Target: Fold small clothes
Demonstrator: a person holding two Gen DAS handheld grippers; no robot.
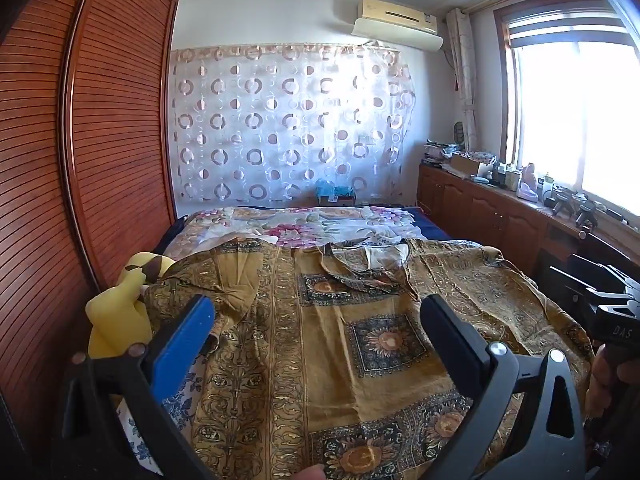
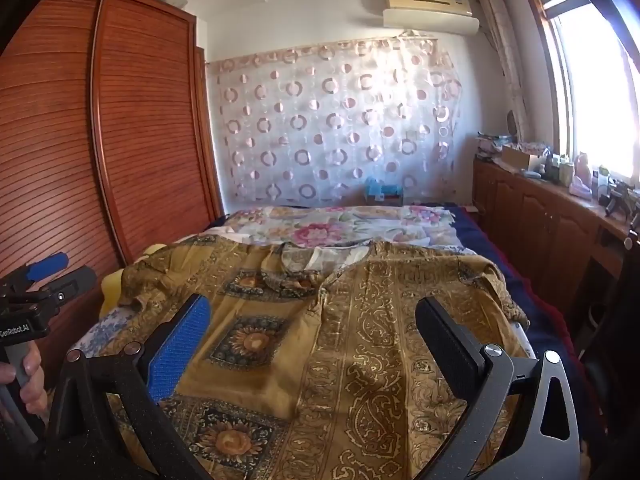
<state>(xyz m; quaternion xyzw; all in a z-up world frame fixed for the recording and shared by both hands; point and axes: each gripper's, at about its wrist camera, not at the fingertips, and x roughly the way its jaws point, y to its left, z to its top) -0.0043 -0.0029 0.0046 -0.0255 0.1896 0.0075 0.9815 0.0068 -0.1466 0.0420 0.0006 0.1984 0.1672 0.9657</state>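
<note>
A golden-brown patterned shirt (image 1: 360,320) with sunflower squares lies spread flat on the bed, collar at the far side; it also shows in the right wrist view (image 2: 340,340). My left gripper (image 1: 316,312) is open and empty, held above the shirt's near left part. My right gripper (image 2: 312,316) is open and empty above the shirt's near right part. The left gripper shows at the left edge of the right wrist view (image 2: 48,276), and the right gripper's body shows at the right edge of the left wrist view (image 1: 612,320).
The bed (image 1: 312,224) has a floral cover beyond the shirt. A yellow plush toy (image 1: 120,308) lies at the shirt's left. A tall wooden wardrobe (image 1: 100,140) stands left. A wooden cabinet (image 1: 500,216) with clutter runs under the window at right.
</note>
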